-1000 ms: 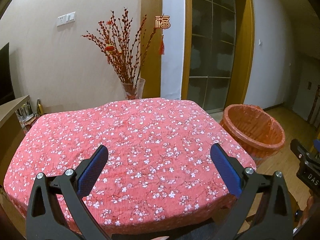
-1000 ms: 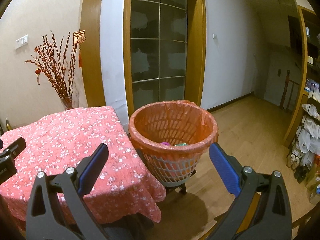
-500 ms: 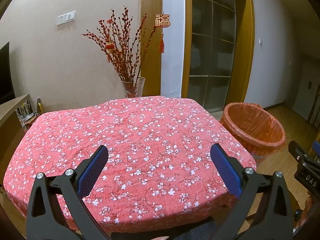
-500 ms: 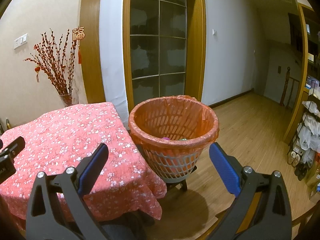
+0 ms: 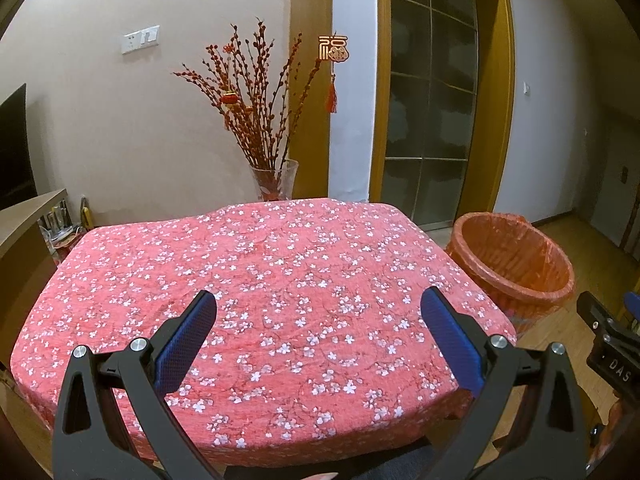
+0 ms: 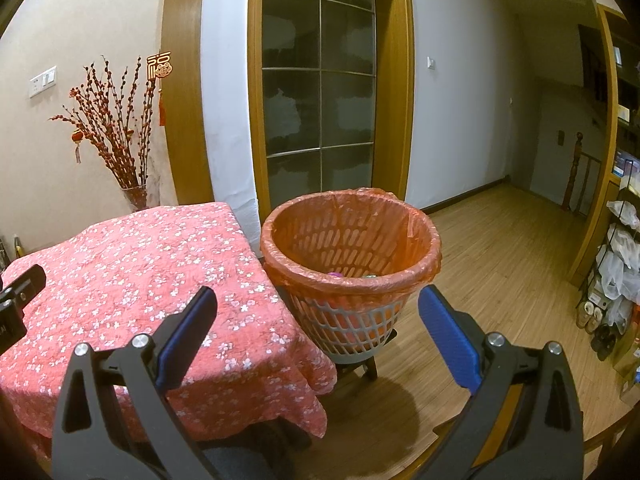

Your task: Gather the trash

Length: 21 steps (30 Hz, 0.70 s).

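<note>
At far left in the left wrist view, a wooden shelf [image 5: 28, 208] juts from the wall. One counter under a coral-red cloth printed with small white blossoms [image 5: 256, 280] fills the middle of that view, its cloth bare of any object. Behind its far edge stands one clear glass vase [image 5: 276, 180] holding a spray of red-budded branches [image 5: 256, 104], and one gold-and-red hanging charm with a tassel [image 5: 333, 56] hangs on the wooden door frame. The left hand-held gripper [image 5: 318, 340] hovers over the near part of the counter, its two blue-padded fingers spread wide and holding nothing.

Just beside the counter's right edge sits one white lattice plastic waste basket lined with an orange bag [image 6: 352, 248], raised on a dark stand. Small bits of trash [image 6: 336, 275], pink and green, show at its bottom; their number cannot be told. The right hand-held gripper [image 6: 316, 332] hangs in front of the basket, its two fingers also wide apart and empty.
</note>
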Motion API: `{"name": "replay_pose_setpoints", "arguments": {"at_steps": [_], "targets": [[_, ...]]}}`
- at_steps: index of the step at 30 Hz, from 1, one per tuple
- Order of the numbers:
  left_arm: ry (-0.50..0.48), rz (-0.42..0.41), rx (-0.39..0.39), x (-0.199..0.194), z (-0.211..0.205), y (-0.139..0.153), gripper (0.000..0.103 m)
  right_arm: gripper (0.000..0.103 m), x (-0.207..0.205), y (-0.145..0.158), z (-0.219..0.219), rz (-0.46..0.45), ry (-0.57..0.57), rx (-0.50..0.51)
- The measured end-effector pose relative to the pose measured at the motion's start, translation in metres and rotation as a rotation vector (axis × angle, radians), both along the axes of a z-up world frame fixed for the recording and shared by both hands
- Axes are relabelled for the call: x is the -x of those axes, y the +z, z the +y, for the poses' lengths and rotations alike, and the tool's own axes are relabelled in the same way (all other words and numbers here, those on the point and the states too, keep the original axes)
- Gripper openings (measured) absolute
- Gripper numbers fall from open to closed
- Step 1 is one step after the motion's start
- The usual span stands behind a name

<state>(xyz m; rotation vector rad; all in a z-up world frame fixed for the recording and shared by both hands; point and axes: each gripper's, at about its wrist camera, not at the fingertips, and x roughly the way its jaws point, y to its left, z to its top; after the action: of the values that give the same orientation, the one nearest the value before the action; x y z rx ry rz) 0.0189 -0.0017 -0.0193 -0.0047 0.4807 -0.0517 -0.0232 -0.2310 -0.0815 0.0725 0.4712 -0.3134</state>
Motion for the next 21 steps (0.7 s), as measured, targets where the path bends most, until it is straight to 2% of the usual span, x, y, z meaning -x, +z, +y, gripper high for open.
{"name": "replay_pose_setpoints", "arguments": {"at_steps": [21], "targets": [[0.003, -0.005, -0.002, 0.0014, -0.0003, 0.0013, 0.101, 0.098, -0.0001, 0.0002, 0.0006, 0.0, -0.001, -0.001]]}}
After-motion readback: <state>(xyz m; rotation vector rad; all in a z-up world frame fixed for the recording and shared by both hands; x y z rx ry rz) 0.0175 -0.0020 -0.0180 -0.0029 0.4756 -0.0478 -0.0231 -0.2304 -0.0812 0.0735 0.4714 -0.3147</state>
